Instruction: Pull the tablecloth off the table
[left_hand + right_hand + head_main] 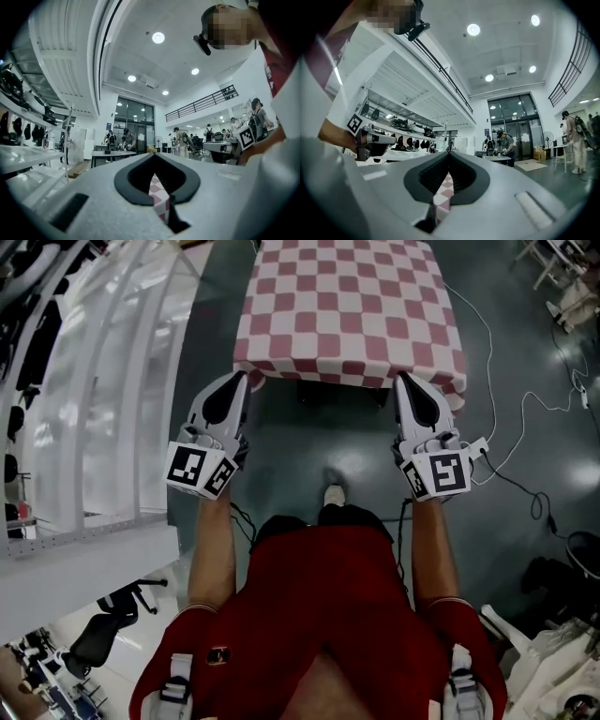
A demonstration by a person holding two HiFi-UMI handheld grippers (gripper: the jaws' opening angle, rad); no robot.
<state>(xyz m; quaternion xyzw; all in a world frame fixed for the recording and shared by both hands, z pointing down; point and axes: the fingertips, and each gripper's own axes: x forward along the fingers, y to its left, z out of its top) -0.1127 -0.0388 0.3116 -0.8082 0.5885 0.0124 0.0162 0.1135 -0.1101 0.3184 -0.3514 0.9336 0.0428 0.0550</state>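
The red-and-white checked tablecloth (349, 306) lies spread over the table, whose top is hidden under it. Its near hem hangs over the edge facing the person. The left gripper (246, 381) meets that hem at the near left corner and the right gripper (402, 381) meets it at the near right corner, with both pointing away from the person at about the same height. In the left gripper view the dark fingers (131, 180) are closed together, with a fold of the checked cloth (159, 199) pinched in the narrow slit between them. In the right gripper view the fingers (419, 180) are likewise pressed shut on a strip of the same cloth (443, 197). Each gripper's marker cube, left (200, 470) and right (439, 474), sits just ahead of a bare forearm. The person wears a red shirt (319, 615) and stands on the dark floor (309, 442) just short of the table, one shoe (333, 493) showing between the arms. White shelving (103, 381) runs along the left side, and thin cables (487, 343) trail across the floor to the right of the table.
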